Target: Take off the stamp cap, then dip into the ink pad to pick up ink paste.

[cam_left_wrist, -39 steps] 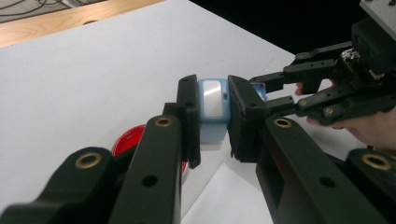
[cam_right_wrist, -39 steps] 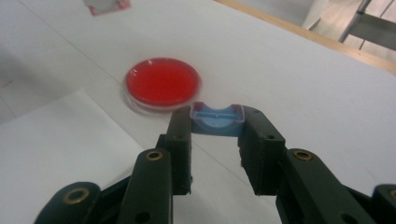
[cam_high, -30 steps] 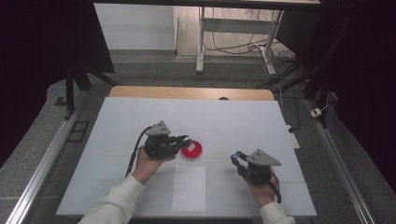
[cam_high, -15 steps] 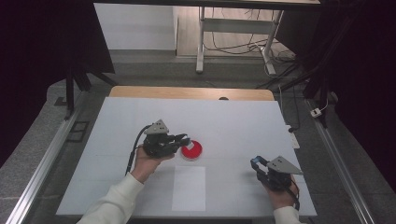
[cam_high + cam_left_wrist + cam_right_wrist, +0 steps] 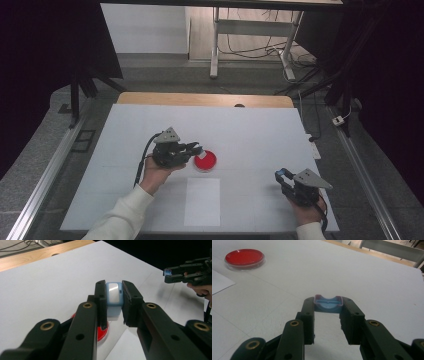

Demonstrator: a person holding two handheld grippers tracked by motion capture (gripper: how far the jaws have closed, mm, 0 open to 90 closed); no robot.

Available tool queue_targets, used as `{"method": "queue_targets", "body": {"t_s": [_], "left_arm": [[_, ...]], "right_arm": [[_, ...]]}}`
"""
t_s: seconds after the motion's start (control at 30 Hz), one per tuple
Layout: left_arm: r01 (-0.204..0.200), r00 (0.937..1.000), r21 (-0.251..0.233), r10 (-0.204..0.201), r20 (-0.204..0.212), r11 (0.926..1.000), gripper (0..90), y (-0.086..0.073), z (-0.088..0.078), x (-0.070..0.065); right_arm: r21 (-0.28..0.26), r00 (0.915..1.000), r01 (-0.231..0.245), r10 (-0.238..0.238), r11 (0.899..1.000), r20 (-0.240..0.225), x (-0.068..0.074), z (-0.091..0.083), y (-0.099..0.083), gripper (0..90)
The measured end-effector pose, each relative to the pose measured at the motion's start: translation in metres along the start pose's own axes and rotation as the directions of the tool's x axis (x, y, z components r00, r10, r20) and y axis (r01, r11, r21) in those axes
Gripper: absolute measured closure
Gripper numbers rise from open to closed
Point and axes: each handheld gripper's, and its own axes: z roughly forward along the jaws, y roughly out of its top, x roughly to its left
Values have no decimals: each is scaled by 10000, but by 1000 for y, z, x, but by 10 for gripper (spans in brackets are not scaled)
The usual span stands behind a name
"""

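Holding the small blue case (image 5: 113, 296) pinched in my left gripper (image 5: 196, 148) just above the red dish (image 5: 205, 161), I had drawn my right gripper (image 5: 281, 176), clamped on the blue cap (image 5: 328, 303), away toward the near right of the white table (image 5: 260, 125); the two pieces looked separated.

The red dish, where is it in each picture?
High view: the red dish sits mid-table, just right of the left gripper.
Left gripper view: a red sliver low down, under the fingers.
Right gripper view: top left corner.
Shared landmark: the white paper sheet lying beside the dish.
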Motion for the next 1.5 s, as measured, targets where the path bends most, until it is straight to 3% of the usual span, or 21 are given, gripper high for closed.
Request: {"method": "queue_targets", "body": {"t_s": [0.4,0.97,1.3,1.5], "left_arm": [[-121,9997,87,123,-202,9999,754,1,4,2],[-250,9980,646,287,-568,9976,754,-1,26,11],[-505,9941,1322,625,-881,9899,754,-5,43,15],[-523,9940,1616,670,-869,9855,754,-7,52,16]], "right_arm": [[39,10000,69,-69,10000,-2,1,1,1,656],[81,10000,77,-77,9999,20,2,3,1,655],[146,9999,108,-108,9998,47,2,3,1,655],[182,9999,113,-114,9998,57,2,3,1,655]]}}
